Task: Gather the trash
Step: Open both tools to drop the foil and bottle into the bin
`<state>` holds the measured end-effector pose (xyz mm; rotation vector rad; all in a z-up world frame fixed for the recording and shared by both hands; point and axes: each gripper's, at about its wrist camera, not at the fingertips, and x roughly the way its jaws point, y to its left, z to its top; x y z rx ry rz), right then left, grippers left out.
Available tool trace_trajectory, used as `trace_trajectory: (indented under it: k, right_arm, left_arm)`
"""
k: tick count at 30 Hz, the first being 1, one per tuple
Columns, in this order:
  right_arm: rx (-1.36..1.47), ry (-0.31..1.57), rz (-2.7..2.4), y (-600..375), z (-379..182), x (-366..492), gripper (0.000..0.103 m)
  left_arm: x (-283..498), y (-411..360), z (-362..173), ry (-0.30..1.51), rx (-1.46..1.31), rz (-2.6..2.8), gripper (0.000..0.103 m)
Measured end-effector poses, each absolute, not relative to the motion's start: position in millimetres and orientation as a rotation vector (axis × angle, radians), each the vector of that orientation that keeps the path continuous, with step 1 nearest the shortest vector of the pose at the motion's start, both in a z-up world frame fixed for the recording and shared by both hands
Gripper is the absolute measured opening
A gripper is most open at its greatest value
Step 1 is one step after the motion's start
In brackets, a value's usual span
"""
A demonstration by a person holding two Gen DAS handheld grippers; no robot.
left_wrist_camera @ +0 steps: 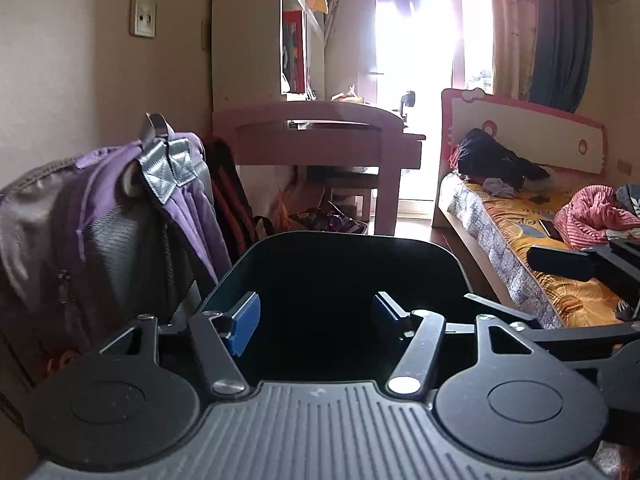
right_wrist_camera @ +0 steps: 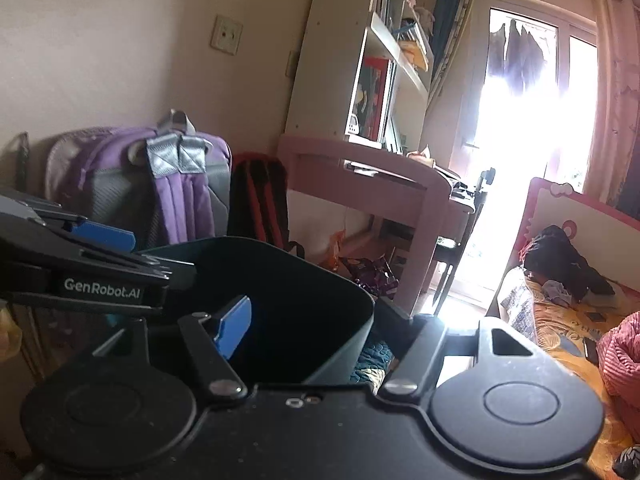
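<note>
A dark, empty-looking trash bin (left_wrist_camera: 352, 237) stands right in front of both grippers. My left gripper (left_wrist_camera: 316, 314) hangs over its mouth, blue pads (left_wrist_camera: 245, 322) apart, nothing between them. My right gripper (right_wrist_camera: 312, 308) straddles the bin's right wall (right_wrist_camera: 340, 344): its blue left pad (right_wrist_camera: 234, 328) is inside the bin and its right finger is outside, with no pinch on the wall. Crumpled purple snack wrappers (left_wrist_camera: 328, 218) (right_wrist_camera: 372, 274) lie on the floor under the desk, beyond the bin, with an orange wrapper (right_wrist_camera: 339, 246) beside them.
A purple backpack (left_wrist_camera: 120, 208) and a black-and-red one (left_wrist_camera: 230, 188) lean against the left wall. A pink desk (left_wrist_camera: 320, 128) with shelves stands behind the bin. A bed (left_wrist_camera: 516, 236) with clothes and a pink blanket (left_wrist_camera: 592, 216) runs along the right.
</note>
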<state>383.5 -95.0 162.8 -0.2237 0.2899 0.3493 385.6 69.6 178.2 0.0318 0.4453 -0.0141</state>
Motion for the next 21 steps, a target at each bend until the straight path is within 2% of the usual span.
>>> trace_trajectory:
  k: [11, 21]
  right_arm:
    - [-0.199, 0.322, 0.396, -121, 158, 312, 0.073]
    - [-0.216, 0.365, 0.431, -136, 122, 260, 0.074]
  left_arm:
    - [314, 57, 177, 0.444, 0.041, -0.058, 0.063]
    - [252, 45, 138, 0.485, 0.089, -0.105, 0.069]
